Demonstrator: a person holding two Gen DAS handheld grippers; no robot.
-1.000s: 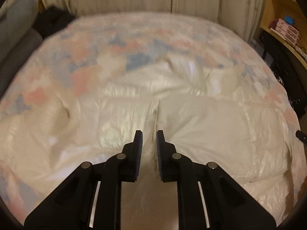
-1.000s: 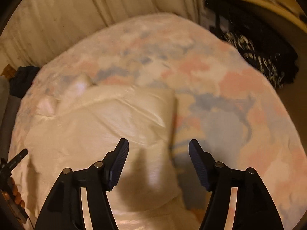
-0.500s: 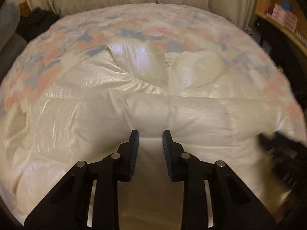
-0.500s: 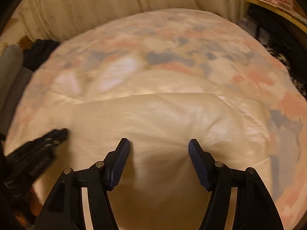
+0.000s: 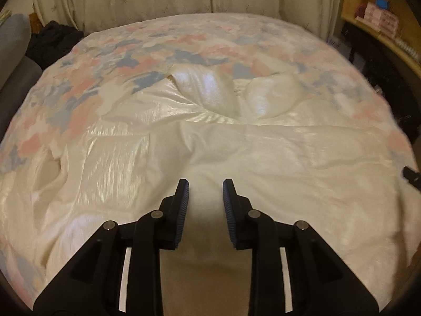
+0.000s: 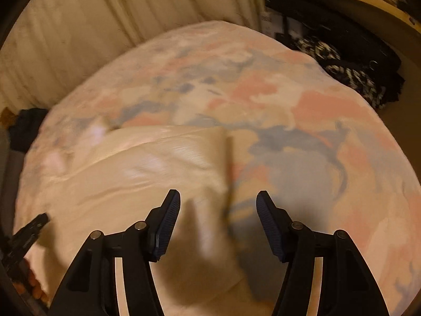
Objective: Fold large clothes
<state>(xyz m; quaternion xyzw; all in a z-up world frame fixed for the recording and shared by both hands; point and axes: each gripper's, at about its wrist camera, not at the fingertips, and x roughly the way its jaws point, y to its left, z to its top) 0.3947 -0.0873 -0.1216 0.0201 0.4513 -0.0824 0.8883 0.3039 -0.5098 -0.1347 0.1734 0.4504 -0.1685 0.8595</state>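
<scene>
Both hand-held grippers, left (image 5: 205,184) and right (image 6: 218,197), are hanging released over the cream garment (image 5: 236,163) lying on the bed (image 6: 329,121); I'm aiming for its near hem, pinching evenly.

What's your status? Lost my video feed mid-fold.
Left gripper open, nothing between the jaws. Right gripper open wide over the cream garment, at its edge. Garment on the patterned bedspread. Nothing in the way.
</scene>
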